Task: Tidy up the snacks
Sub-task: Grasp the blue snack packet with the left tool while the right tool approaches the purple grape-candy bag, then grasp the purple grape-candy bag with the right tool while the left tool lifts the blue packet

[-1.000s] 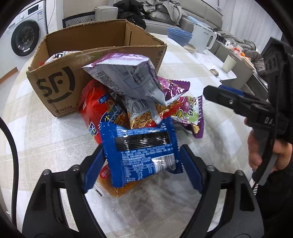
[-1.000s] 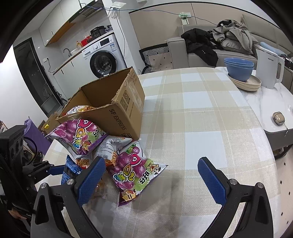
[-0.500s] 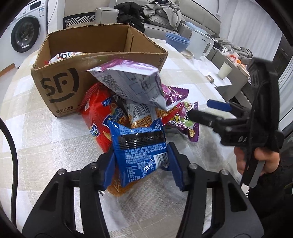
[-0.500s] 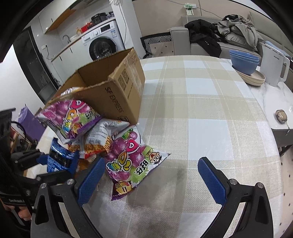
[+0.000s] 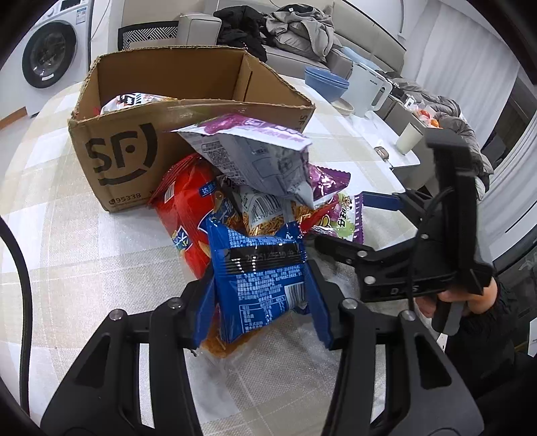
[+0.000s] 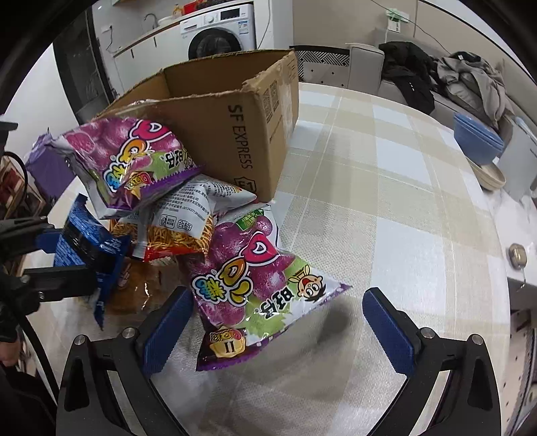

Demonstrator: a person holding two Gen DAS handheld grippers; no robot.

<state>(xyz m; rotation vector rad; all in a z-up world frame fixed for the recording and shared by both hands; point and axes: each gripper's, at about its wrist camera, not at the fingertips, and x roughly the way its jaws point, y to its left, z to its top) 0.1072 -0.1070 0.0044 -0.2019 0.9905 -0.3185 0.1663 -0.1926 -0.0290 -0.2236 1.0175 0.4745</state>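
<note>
A pile of snack bags lies in front of an open SF cardboard box point(image 5: 141, 157) point(image 6: 235, 134) that holds a snack bag point(image 5: 132, 100). My left gripper point(image 5: 258, 302) is shut on a blue snack bag point(image 5: 260, 278), also seen in the right wrist view point(image 6: 84, 244). My right gripper point(image 6: 272, 322) is open, its pads on either side of a purple snack bag point(image 6: 258, 278) on the table. The right gripper also shows in the left wrist view point(image 5: 355, 228). Another purple bag point(image 6: 127, 161) tops the pile, above a noodle-snack bag point(image 6: 181, 231) and a red bag point(image 5: 184, 208).
The table has a checked cloth point(image 6: 386, 208). Blue bowls point(image 6: 476, 137), a white kettle point(image 5: 369, 90) and a cup point(image 5: 407, 137) stand at its far side. A washing machine point(image 6: 218, 33) and a sofa with clothes point(image 5: 295, 30) are behind.
My left gripper has closed on the blue snack bag. My right gripper has moved left and down toward the pile, and now straddles the purple bag.
</note>
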